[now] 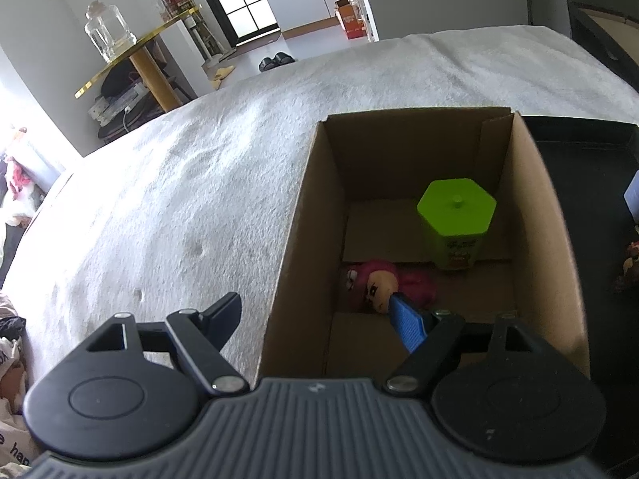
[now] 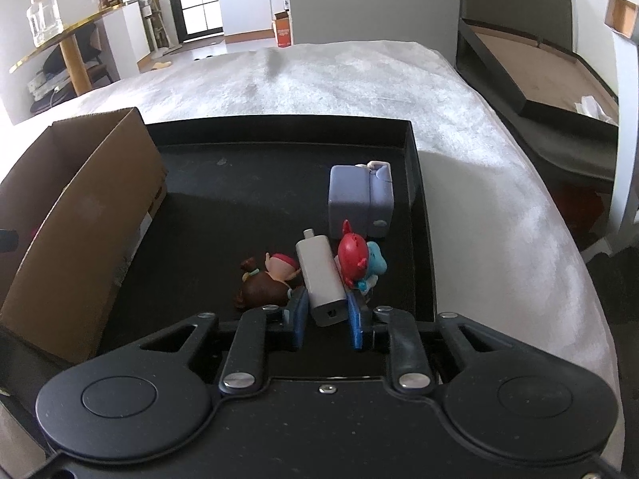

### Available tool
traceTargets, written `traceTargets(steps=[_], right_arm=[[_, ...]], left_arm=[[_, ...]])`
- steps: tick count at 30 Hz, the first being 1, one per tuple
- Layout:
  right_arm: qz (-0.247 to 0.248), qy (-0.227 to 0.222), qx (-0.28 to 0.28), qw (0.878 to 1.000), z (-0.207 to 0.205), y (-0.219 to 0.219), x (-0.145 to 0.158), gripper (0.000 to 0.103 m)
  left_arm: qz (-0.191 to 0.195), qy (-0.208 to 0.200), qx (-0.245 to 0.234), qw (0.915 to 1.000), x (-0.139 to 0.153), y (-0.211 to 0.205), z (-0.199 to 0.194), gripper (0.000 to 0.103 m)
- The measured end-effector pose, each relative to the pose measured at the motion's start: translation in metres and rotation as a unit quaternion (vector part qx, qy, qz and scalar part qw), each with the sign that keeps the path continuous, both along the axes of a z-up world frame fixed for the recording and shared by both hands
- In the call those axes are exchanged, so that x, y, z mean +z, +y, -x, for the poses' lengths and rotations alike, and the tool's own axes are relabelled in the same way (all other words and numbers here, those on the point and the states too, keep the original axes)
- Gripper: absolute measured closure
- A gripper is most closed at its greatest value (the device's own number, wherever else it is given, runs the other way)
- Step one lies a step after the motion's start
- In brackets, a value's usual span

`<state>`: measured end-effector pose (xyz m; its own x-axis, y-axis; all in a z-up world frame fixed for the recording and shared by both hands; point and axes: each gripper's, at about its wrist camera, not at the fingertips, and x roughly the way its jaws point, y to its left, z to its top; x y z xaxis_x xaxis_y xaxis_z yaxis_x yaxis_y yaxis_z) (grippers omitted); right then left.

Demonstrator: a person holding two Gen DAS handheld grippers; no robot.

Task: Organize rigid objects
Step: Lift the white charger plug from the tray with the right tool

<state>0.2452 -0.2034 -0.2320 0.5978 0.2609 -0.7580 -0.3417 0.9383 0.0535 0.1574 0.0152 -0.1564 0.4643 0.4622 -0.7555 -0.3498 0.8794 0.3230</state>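
In the left wrist view a cardboard box (image 1: pixel 303 207) holds a green hexagonal container (image 1: pixel 457 215) and a pink-haired doll (image 1: pixel 385 285). My left gripper (image 1: pixel 319 315) is open and empty, straddling the box's left wall, its right fingertip just above the doll. In the right wrist view a black tray (image 2: pixel 279 147) holds a white rectangular device (image 2: pixel 321 279), a brown figurine (image 2: pixel 267 283), a red and blue figurine (image 2: pixel 359 261) and a lavender box (image 2: pixel 359 199). My right gripper (image 2: pixel 325 315) has its fingers on either side of the white device's near end, with small gaps.
The box (image 2: pixel 80 215) stands at the tray's left edge on a white fuzzy cover (image 2: pixel 339 76). A gold-edged table with a glass jar (image 1: pixel 106 32) stands far left. A dark framed board (image 2: pixel 531 80) leans at the right.
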Motion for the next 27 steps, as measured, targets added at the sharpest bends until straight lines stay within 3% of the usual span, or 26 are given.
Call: traceTargets(steps=[10, 15, 19, 21, 24, 27], right_arm=[[-0.015, -0.015, 0.008, 1.0, -0.012, 0.004, -0.004, 0.08], [-0.087, 0.015, -0.024, 0.996, -0.021, -0.012, -0.007, 0.081], [-0.147, 0.052, -0.063, 0.986, -0.028, -0.03, -0.009, 0.082], [-0.19, 0.082, -0.084, 0.975, -0.032, -0.04, -0.013, 0.082], [-0.202, 0.091, -0.093, 0.971, -0.03, -0.046, -0.014, 0.082], [-0.189, 0.082, -0.09, 0.974, -0.026, -0.044, -0.01, 0.082]], left_arm=[[-0.004, 0.004, -0.001, 1.0, -0.001, -0.002, -0.001, 0.023], [-0.007, 0.005, 0.001, 1.0, -0.001, -0.002, 0.0, 0.023], [-0.007, 0.004, -0.003, 1.0, 0.0, -0.004, 0.0, 0.023], [-0.007, 0.004, -0.005, 1.0, -0.001, -0.004, 0.0, 0.023], [-0.007, 0.003, -0.003, 1.0, 0.0, -0.003, 0.001, 0.023], [-0.005, 0.002, -0.001, 1.0, 0.0, -0.002, 0.001, 0.023]])
